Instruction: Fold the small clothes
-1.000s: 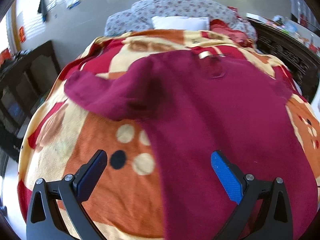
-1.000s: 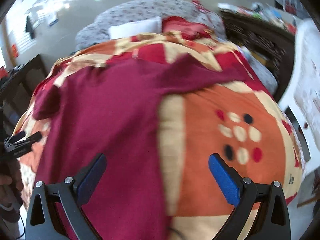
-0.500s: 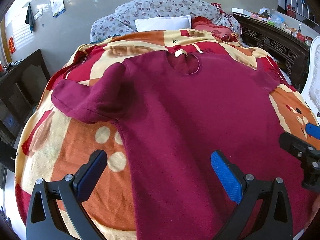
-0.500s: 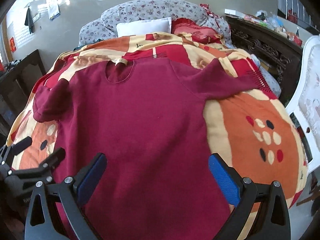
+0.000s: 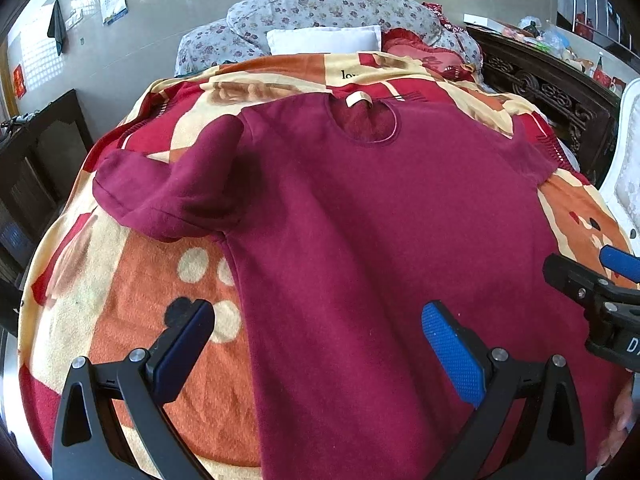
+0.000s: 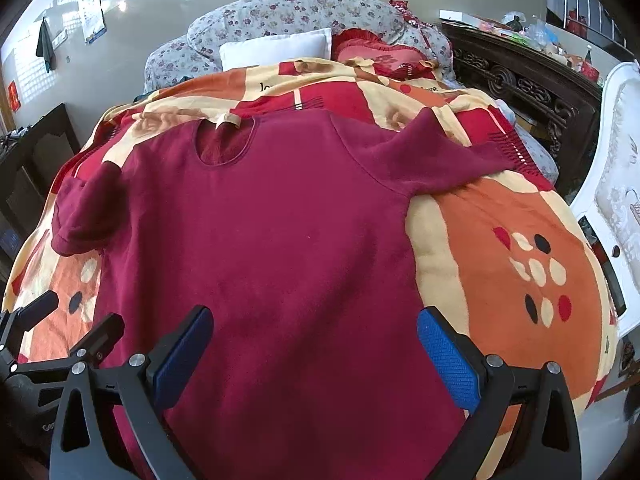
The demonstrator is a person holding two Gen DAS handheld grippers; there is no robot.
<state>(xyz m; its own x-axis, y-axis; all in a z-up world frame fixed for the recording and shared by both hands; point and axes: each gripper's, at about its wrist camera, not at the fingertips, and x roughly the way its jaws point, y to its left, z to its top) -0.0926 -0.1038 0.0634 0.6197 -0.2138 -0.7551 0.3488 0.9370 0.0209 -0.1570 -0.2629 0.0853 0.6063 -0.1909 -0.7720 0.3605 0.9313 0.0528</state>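
A dark red short-sleeved shirt (image 5: 360,220) lies spread flat on the bed, neck hole far, hem near; it also shows in the right wrist view (image 6: 280,248). Its left sleeve (image 5: 168,184) is bunched up, its right sleeve (image 6: 436,156) lies out to the side. My left gripper (image 5: 316,340) is open and empty above the shirt's lower left edge. My right gripper (image 6: 312,344) is open and empty above the shirt's lower right part. Each gripper shows at the edge of the other's view.
An orange, red and cream blanket (image 6: 520,264) covers the bed. Floral pillows (image 5: 332,12) and a white pillow (image 5: 324,40) lie at the head. Dark carved furniture (image 6: 520,80) and a white chair (image 6: 616,200) stand to the right, a dark cabinet (image 5: 40,152) to the left.
Both grippers have drawn back and up from the shirt, so more of it shows. The shirt now lies still and flat. Both stay open.
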